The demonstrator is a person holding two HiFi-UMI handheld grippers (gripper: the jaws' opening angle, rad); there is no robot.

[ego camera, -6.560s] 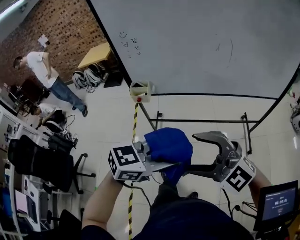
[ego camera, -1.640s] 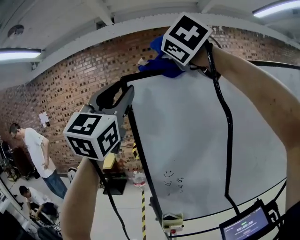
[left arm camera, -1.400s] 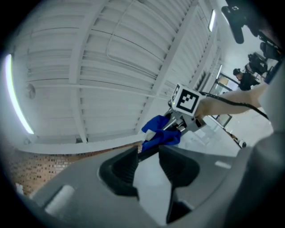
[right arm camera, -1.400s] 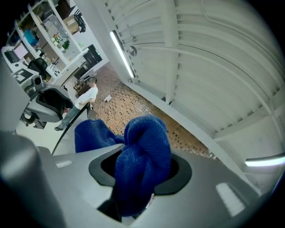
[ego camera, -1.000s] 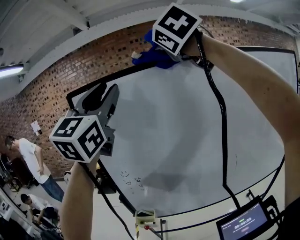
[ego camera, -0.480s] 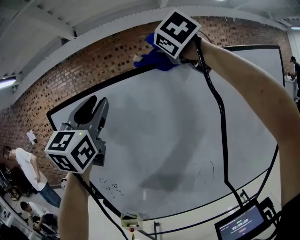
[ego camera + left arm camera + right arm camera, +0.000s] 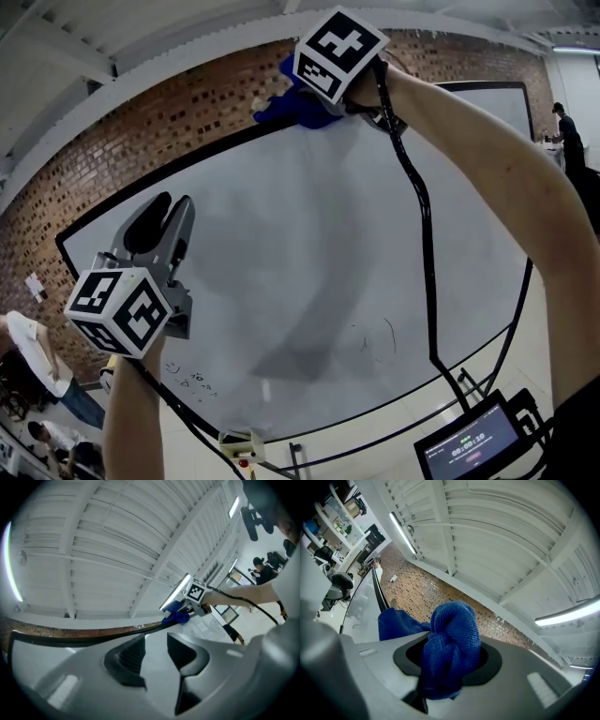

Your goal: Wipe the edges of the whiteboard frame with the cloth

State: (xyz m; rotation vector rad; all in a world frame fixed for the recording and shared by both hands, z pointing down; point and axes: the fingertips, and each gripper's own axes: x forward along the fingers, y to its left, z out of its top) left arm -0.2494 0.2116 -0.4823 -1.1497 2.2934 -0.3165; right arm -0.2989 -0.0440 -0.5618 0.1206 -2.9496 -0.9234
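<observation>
R gripper (image 7: 309, 92) is up at the top of the big white whiteboard (image 7: 328, 262), jaws clamped on a bunched blue microfibre cloth (image 7: 452, 639). Cloth bulges out betw. the jaws, and its loose end lies against the top edge of the thin black whiteboard frame (image 7: 220, 143). L gripper (image 7: 167, 208) is lower-left in head view, well apart from cloth, jaws together w/ nothing betw. them, in front of the board face.

We see the blue cloth (image 7: 289, 101) bunched into a thick wad and raised high. It presses on the top edge of the thin black whiteboard frame (image 7: 70, 642), a loose corner trailing.
</observation>
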